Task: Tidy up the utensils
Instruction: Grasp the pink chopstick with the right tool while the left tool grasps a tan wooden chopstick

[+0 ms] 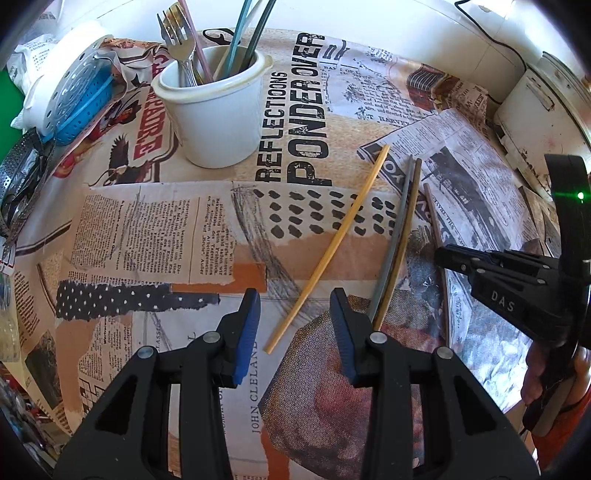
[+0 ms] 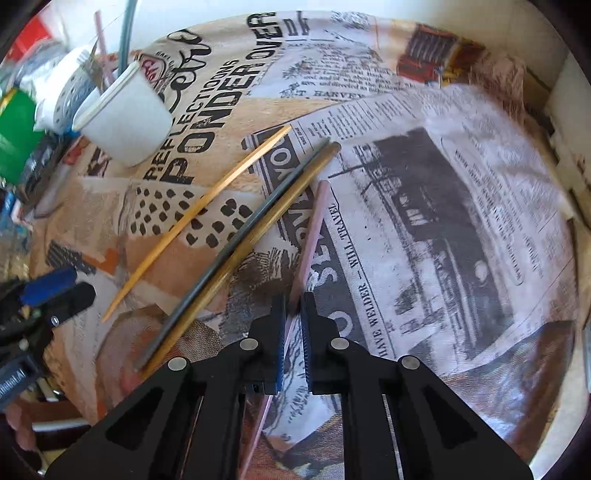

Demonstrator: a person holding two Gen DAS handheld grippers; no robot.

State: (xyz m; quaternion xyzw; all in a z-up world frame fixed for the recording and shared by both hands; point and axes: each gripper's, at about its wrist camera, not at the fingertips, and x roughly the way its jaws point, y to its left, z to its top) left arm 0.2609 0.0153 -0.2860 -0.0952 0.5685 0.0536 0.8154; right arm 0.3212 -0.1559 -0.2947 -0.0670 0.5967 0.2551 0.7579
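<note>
A white cup (image 1: 218, 110) holding forks and several chopsticks stands at the back left of the newspaper-print cloth; it also shows in the right wrist view (image 2: 125, 118). A yellow chopstick (image 1: 328, 247) (image 2: 199, 218), a grey chopstick (image 1: 393, 240) (image 2: 236, 243) and a brown chopstick (image 1: 404, 240) (image 2: 251, 251) lie loose on the cloth. My left gripper (image 1: 293, 306) is open and empty, just above the yellow chopstick's near end. My right gripper (image 2: 294, 306) (image 1: 443, 254) is shut on a pink chopstick (image 2: 314, 229), which lies along the cloth.
A blue basket (image 1: 85, 107) with a perforated white lid, a metal steamer (image 1: 18, 181) and a green object (image 2: 14, 136) crowd the left edge. A white box (image 1: 535, 110) stands at the back right by the wall. A black cable (image 1: 491, 33) runs along the wall.
</note>
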